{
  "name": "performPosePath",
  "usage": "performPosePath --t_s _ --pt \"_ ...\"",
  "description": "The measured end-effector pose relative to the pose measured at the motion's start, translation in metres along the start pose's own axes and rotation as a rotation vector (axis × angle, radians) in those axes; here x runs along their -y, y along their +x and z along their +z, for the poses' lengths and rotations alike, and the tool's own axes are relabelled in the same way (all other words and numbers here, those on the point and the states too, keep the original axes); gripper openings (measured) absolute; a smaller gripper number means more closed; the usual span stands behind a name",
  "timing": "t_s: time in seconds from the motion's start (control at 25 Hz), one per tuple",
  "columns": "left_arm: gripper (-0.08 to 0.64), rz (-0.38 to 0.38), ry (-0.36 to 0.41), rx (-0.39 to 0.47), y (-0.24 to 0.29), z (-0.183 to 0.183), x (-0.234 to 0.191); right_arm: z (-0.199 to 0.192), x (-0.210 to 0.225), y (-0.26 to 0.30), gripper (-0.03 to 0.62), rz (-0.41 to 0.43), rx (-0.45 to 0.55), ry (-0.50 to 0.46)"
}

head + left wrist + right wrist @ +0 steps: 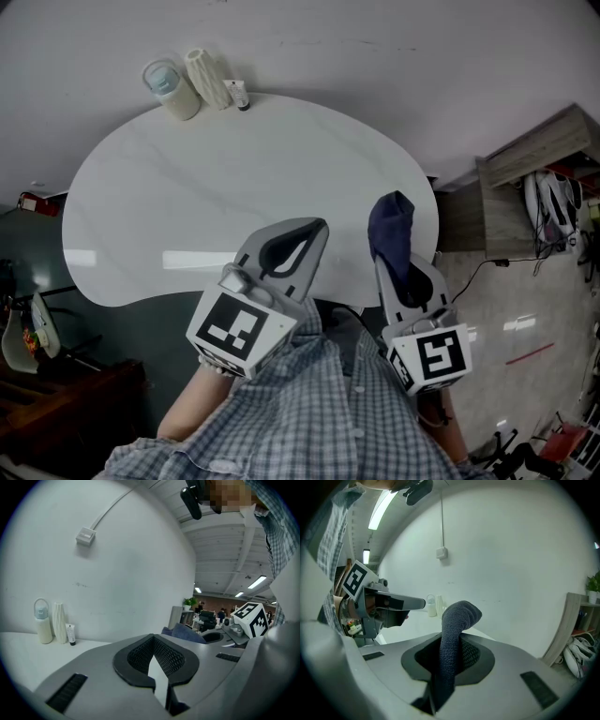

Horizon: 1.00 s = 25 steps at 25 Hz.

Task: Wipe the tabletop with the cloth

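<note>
- Checked shirt point(323, 412) is on the near side of the tabletop point(225, 178). Both grippers reach out from it toward the tabletop's near rim.
- Left cube point(236, 328) and right cube point(433, 358) both sit off the tabletop, on its near side.
- Left claw point(307, 232) is clenched, tips touching, with nothing between the pads. In its own view point(153, 637) only white tabletop shows through the slot behind the tips. It hangs over the inward curve of the tabletop's near rim.
- Right claw point(405, 267) is clamped on the cloth point(392, 230). In its own view point(454, 641) the dark knit cloth point(453, 630) is pinched between the pads. It rises past the tips and its free end folds over to the right.
- The cloth is at the tabletop's near right rim, held up by the claw. Can't tell whether it touches the tabletop.
- The tabletop is white, glossy and kidney-shaped, with light strips reflected near its near rim.
- On the tabletop's far left rim there's a row of three items just beside each other:
  - bottle point(172, 89) with a pale blue cap
  - ribbed vase point(208, 78)
  - small tube point(241, 94) standing on a dark cap
- A pale wall point(394, 56) runs right behind the tabletop's far rim. A wall box point(85, 536) sits high above the bottle, with a cable duct running up from it.
- Off the tabletop's right end is a wooden shelf point(530, 178), with white shoes point(553, 202) in it.
</note>
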<state>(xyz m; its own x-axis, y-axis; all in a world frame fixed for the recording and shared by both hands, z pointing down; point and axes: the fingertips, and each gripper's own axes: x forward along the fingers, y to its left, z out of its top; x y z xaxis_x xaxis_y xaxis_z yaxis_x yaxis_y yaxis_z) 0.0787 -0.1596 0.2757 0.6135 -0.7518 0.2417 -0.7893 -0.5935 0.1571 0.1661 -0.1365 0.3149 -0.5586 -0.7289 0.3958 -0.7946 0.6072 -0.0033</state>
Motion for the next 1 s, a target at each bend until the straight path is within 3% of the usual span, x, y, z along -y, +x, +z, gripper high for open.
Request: performPosePath --t_s 0.84,1.0 --pt "0.005 -0.018 0.000 -0.007 0.0025 -0.0032 0.0078 -0.0013 0.0034 -0.0030 0.052 -0.012 0.001 0.004" --pt "0.005 -0.004 -0.029 -0.022 -0.0008 -0.0074 0.0030 -0.0028 0.0009 -0.0026 0.052 -0.011 -0.005 0.010"
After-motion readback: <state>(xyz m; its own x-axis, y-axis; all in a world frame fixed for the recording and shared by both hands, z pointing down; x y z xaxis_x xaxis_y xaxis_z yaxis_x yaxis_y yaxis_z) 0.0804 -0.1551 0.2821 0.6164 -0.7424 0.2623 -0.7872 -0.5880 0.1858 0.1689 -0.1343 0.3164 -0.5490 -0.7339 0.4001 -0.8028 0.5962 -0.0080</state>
